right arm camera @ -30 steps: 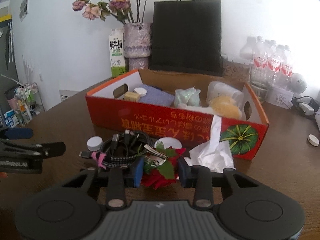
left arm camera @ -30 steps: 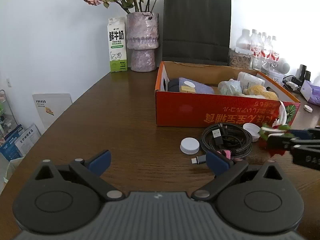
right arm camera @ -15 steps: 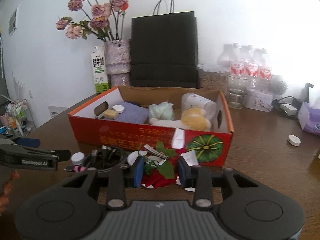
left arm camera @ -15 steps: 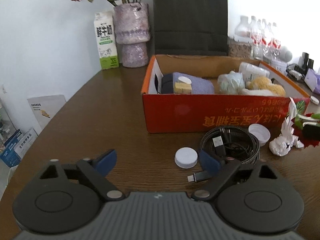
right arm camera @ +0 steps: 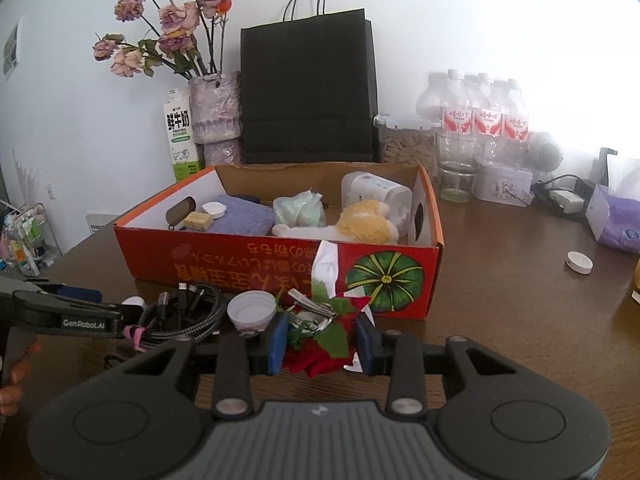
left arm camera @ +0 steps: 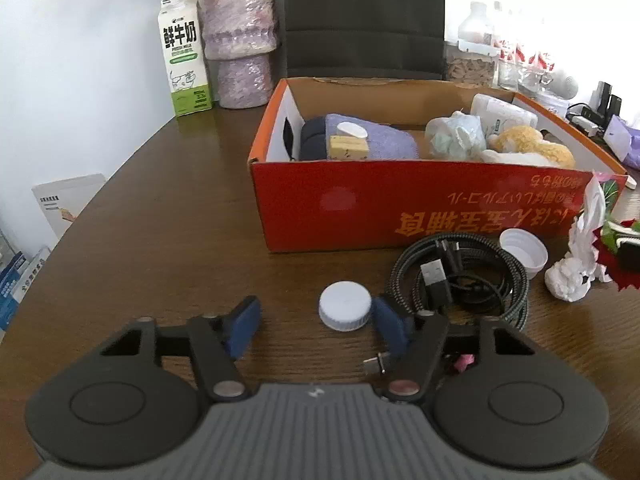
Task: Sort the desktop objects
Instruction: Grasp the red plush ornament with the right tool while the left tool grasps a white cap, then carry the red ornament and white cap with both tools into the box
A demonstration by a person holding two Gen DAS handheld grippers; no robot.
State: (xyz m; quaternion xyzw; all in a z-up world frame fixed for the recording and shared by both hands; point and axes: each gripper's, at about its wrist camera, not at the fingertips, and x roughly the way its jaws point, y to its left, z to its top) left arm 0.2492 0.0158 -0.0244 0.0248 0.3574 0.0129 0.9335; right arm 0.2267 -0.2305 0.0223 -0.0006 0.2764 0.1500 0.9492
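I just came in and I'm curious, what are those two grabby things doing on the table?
A person is tidying desk things into the red box. The right tool is shut on a red fabric flower. The left tool has just been closing around a white bottle cap lying beside a coiled cable, but isn't pinching it yet.

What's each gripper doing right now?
Left gripper: open, jaws closing around the white cap.
Right gripper: shut on the red flower.

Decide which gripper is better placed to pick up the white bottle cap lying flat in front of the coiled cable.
Left. The left gripper already has the white bottle cap between its closing fingers, while the right gripper is shut on the red flower.
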